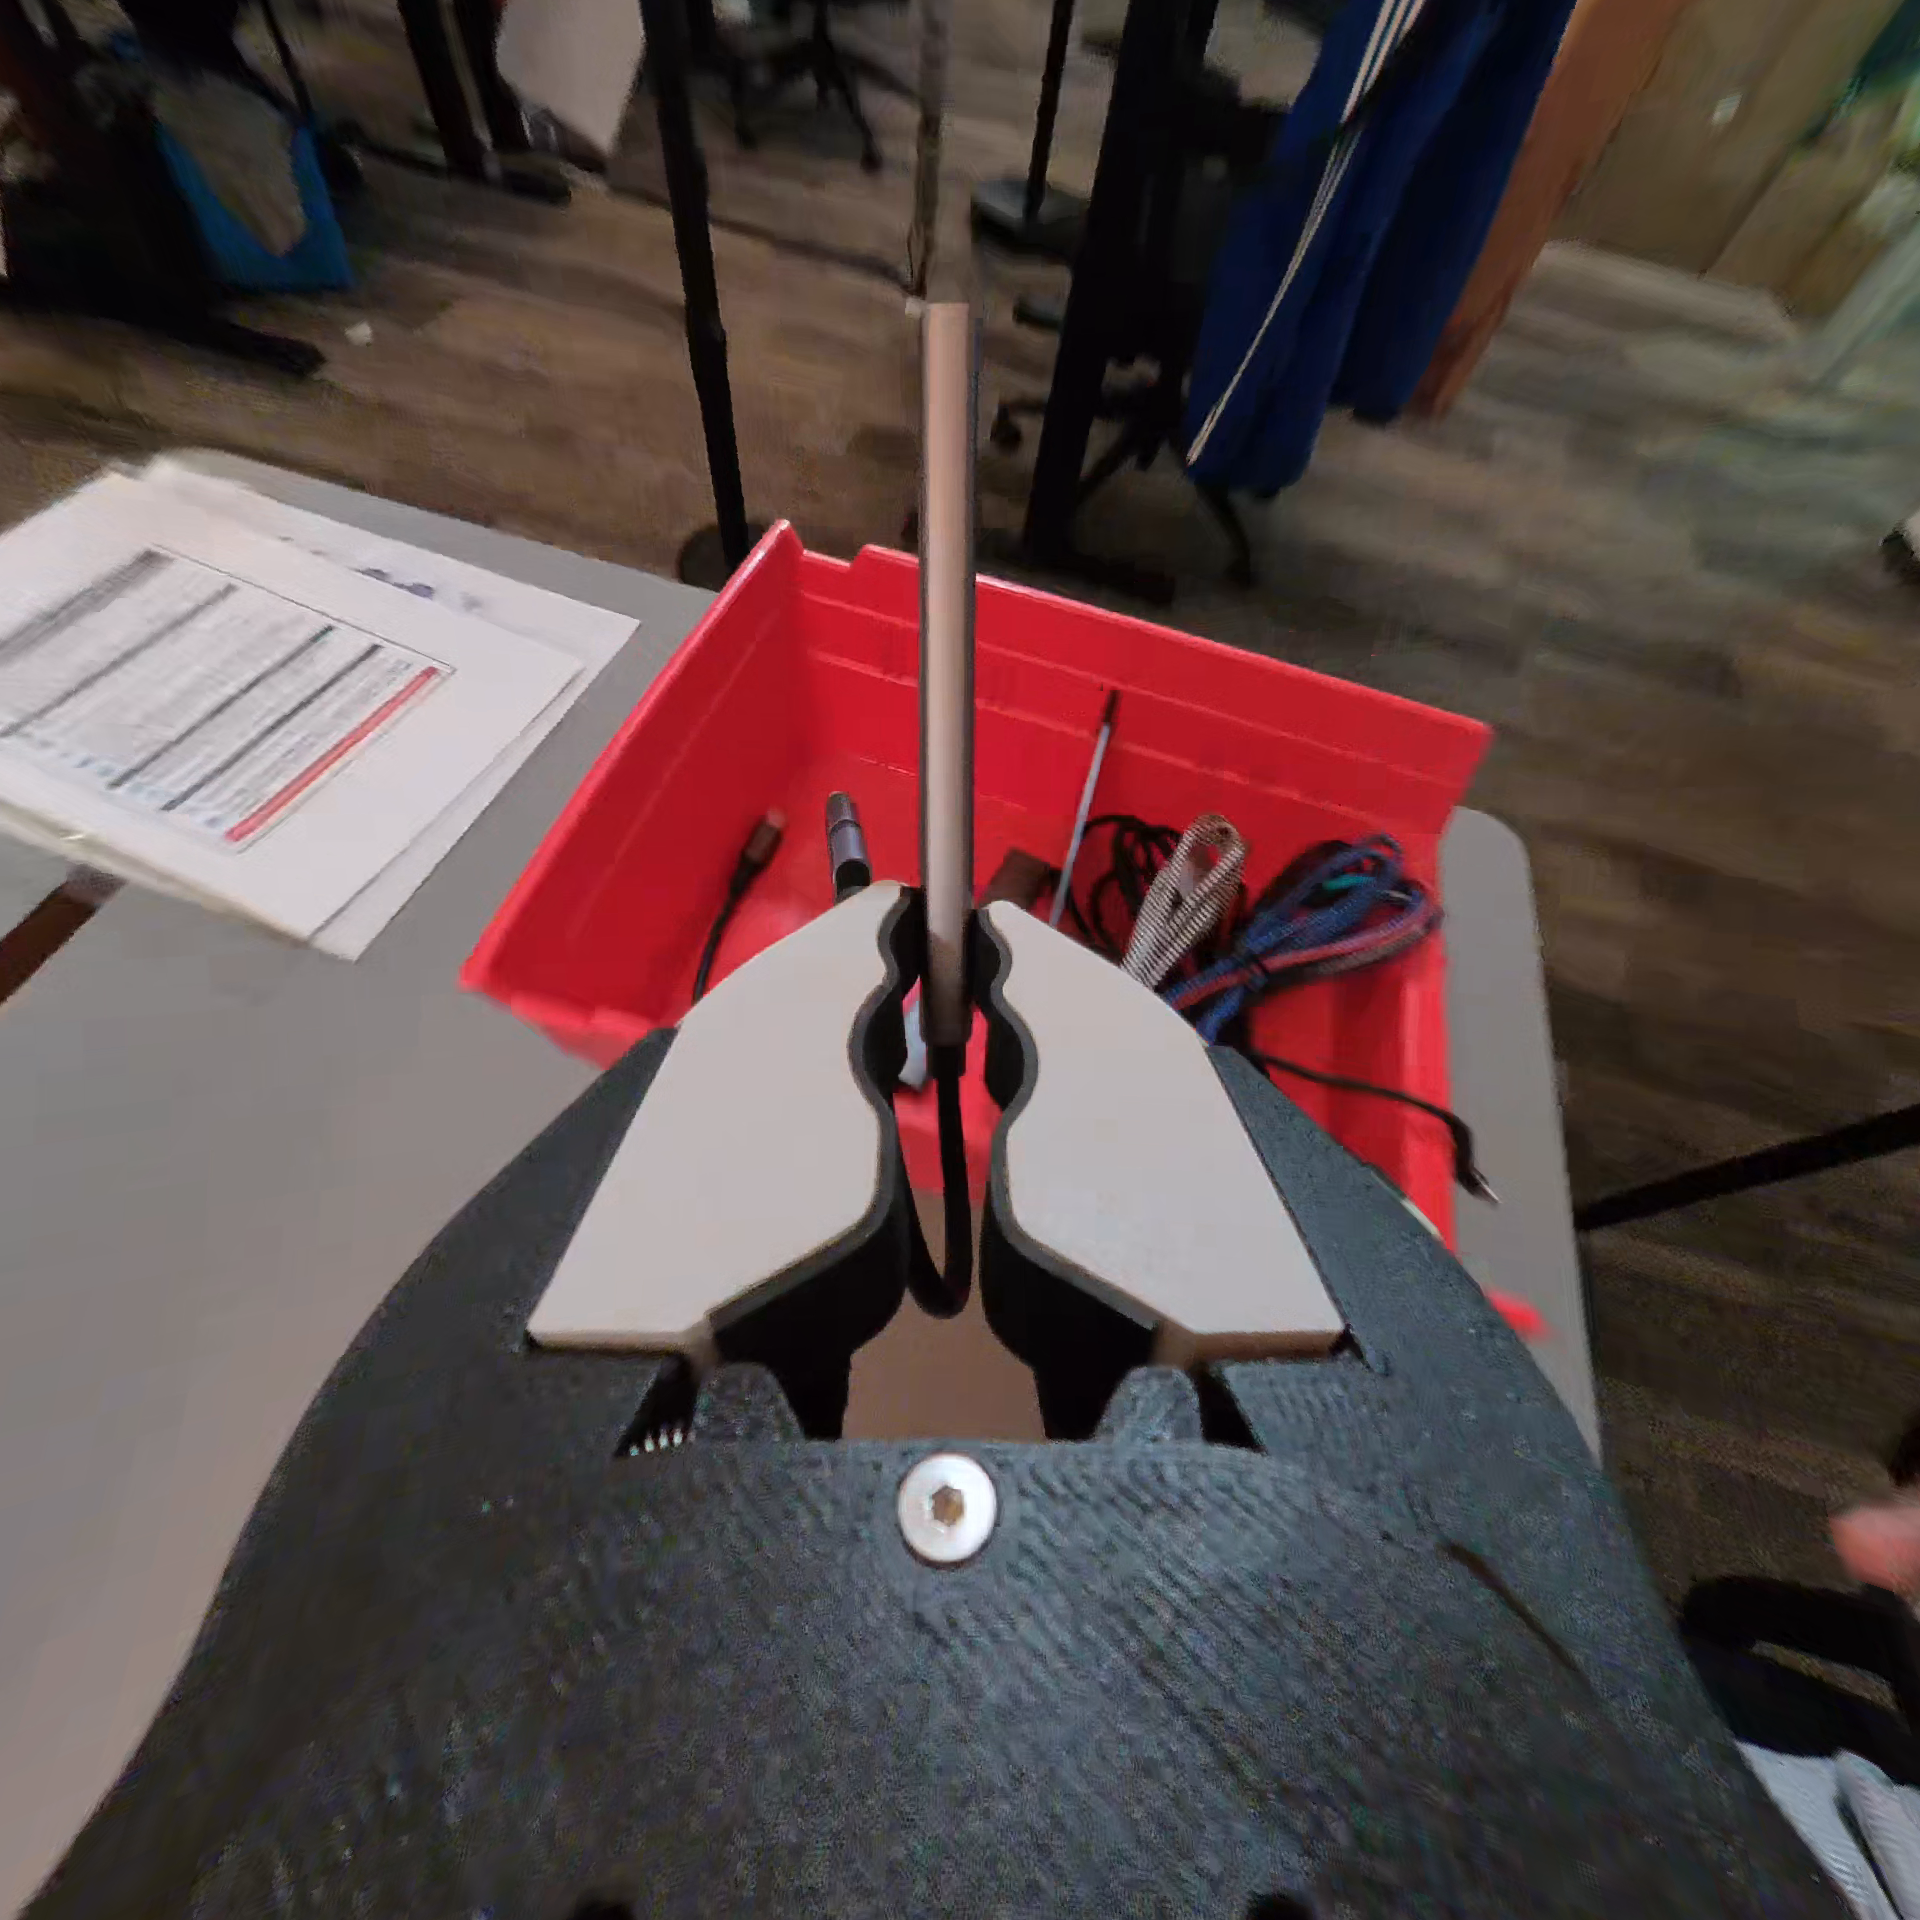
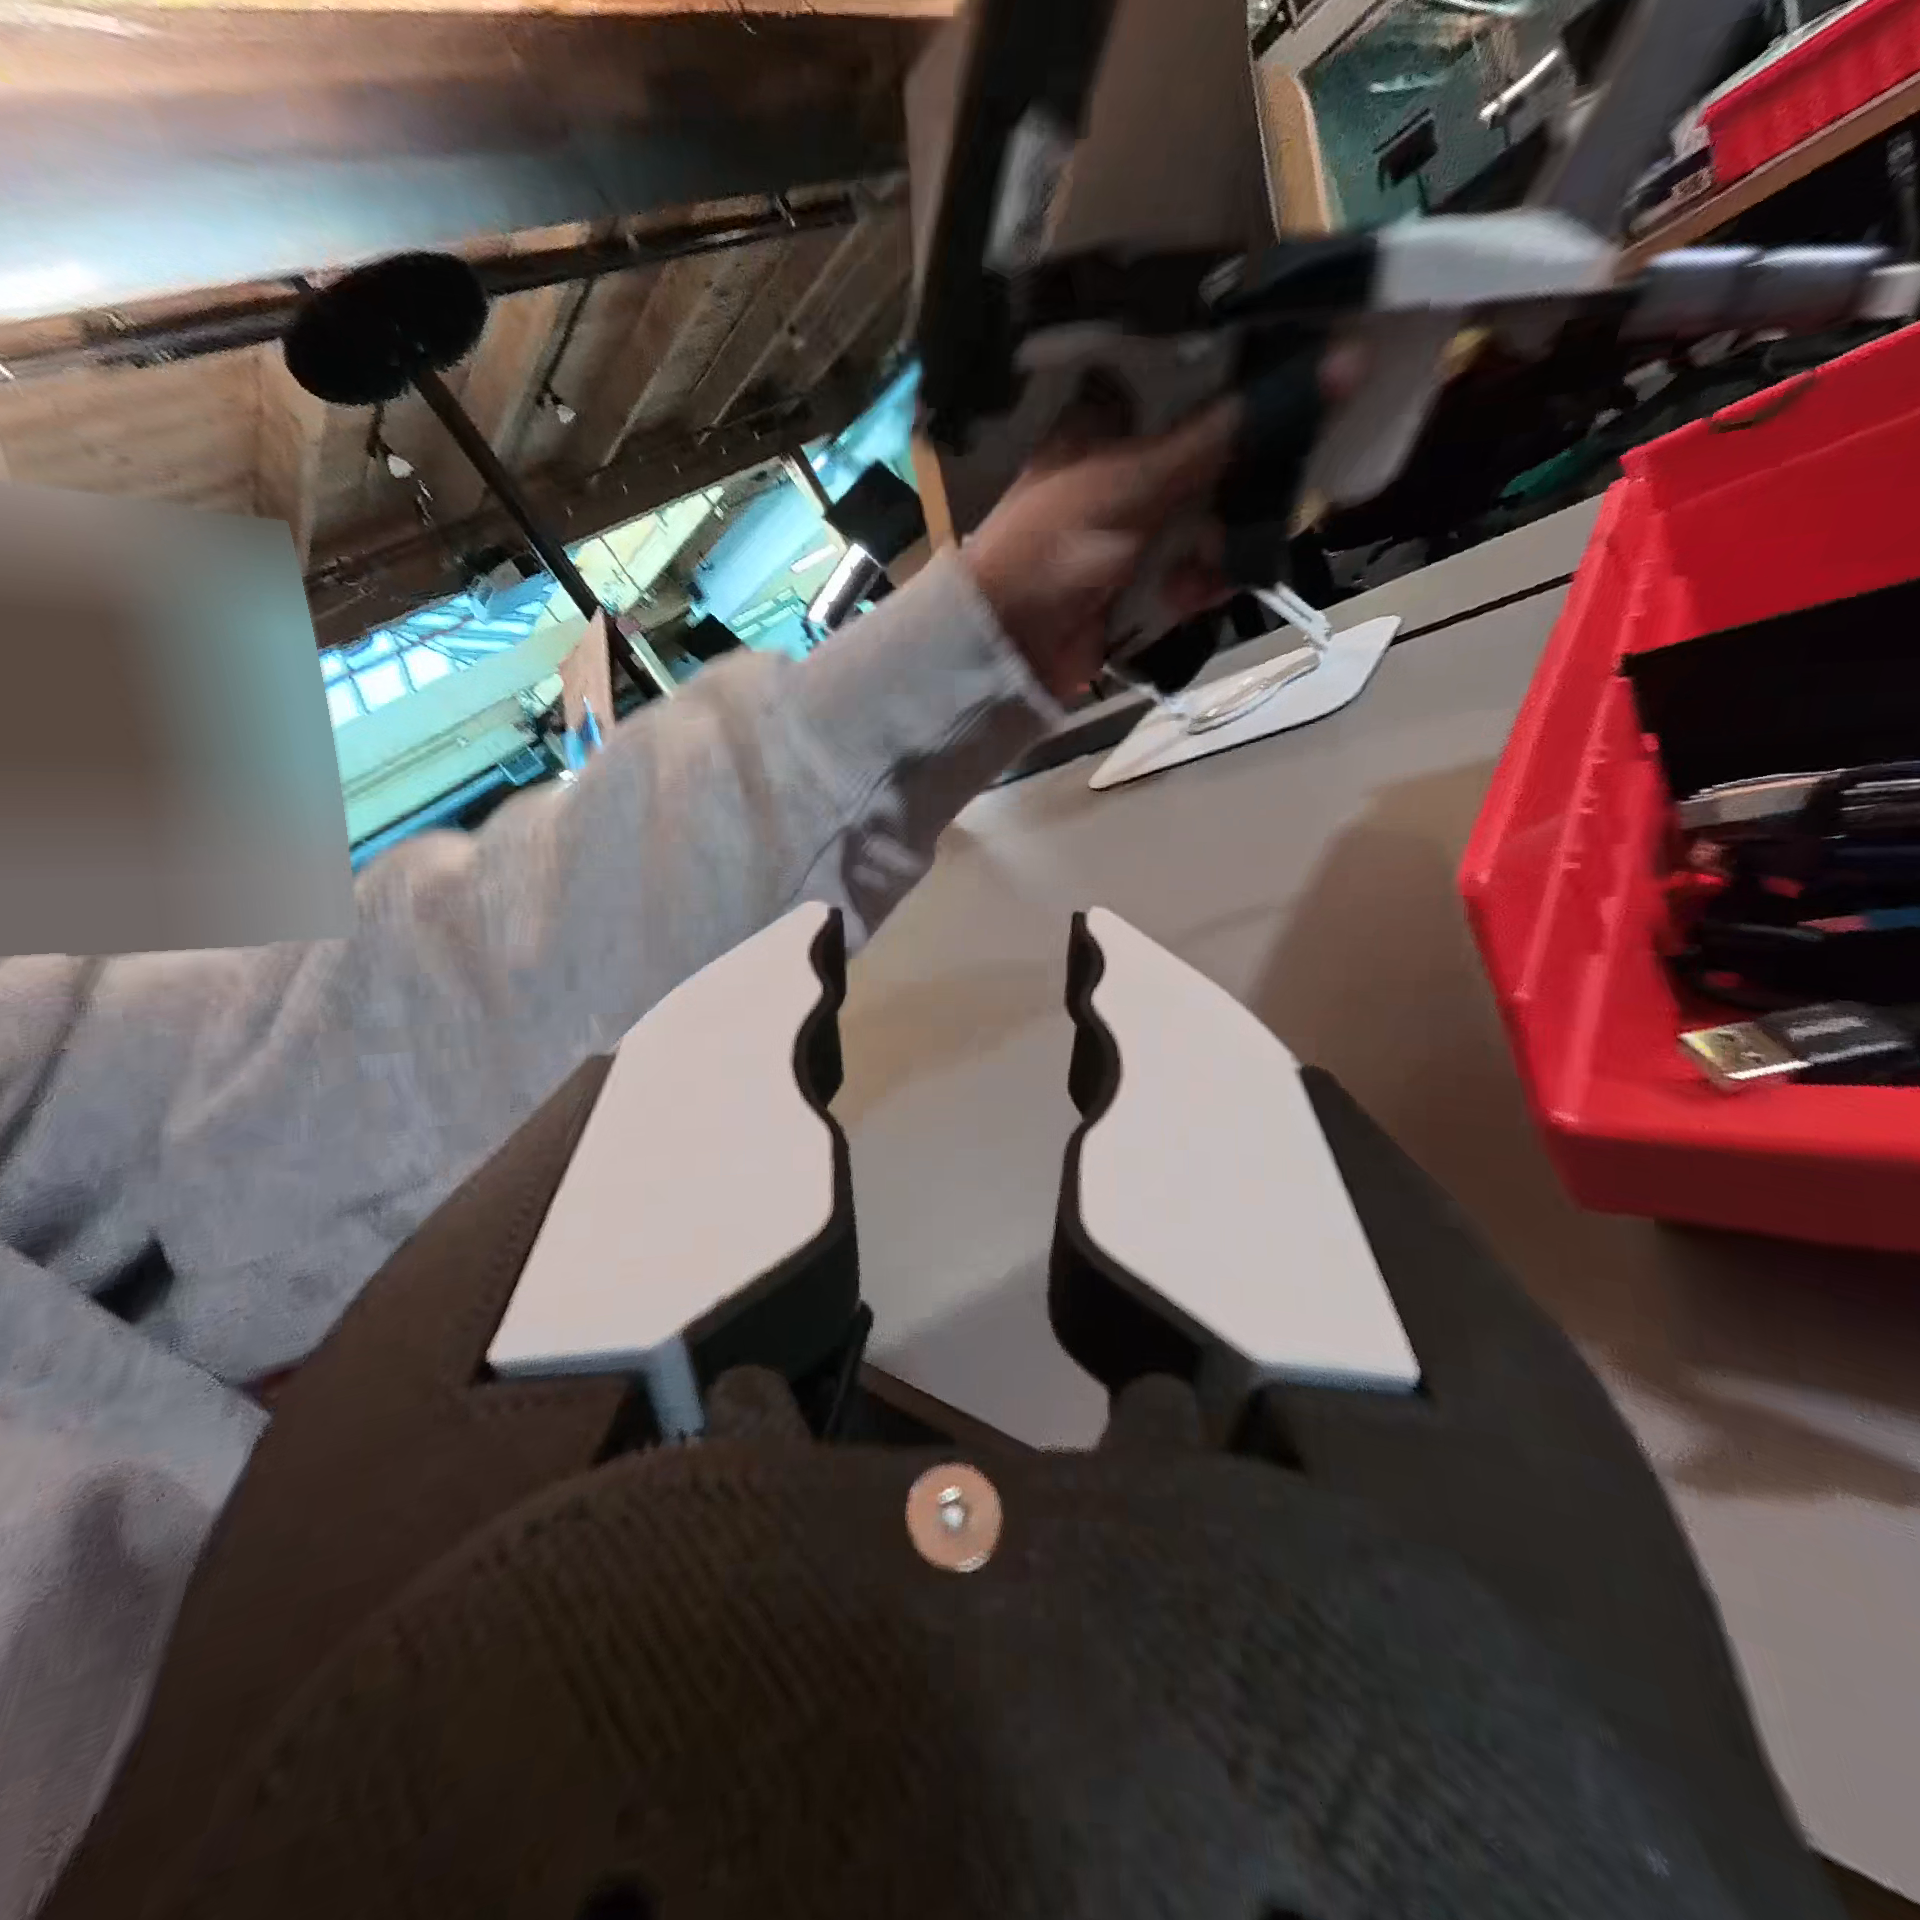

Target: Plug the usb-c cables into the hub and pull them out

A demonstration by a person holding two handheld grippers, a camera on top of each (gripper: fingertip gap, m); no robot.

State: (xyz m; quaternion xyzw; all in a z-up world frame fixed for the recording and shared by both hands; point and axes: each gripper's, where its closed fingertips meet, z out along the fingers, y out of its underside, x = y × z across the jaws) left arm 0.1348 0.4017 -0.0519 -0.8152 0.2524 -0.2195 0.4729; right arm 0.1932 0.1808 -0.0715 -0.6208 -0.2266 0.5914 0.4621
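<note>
Left wrist view shows the hub (image 1: 948,644) pinched edge-on in the left gripper (image 1: 943,935) above the red bin (image 1: 644,831) of cables (image 1: 1320,914). No cable looks plugged in, so the plugging and pulling appear undone. The right gripper (image 2: 956,935) is spread and empty over the table (image 2: 1195,852).

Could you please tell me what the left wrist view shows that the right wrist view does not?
Only the left wrist view shows the left hand-held gripper shut on the grey hub, seen edge-on, plus printed papers on the table. Only the right wrist view shows the open, empty right hand-held gripper, a grey sleeve and a white stand. Both show the red bin of cables and the grey table.
</note>
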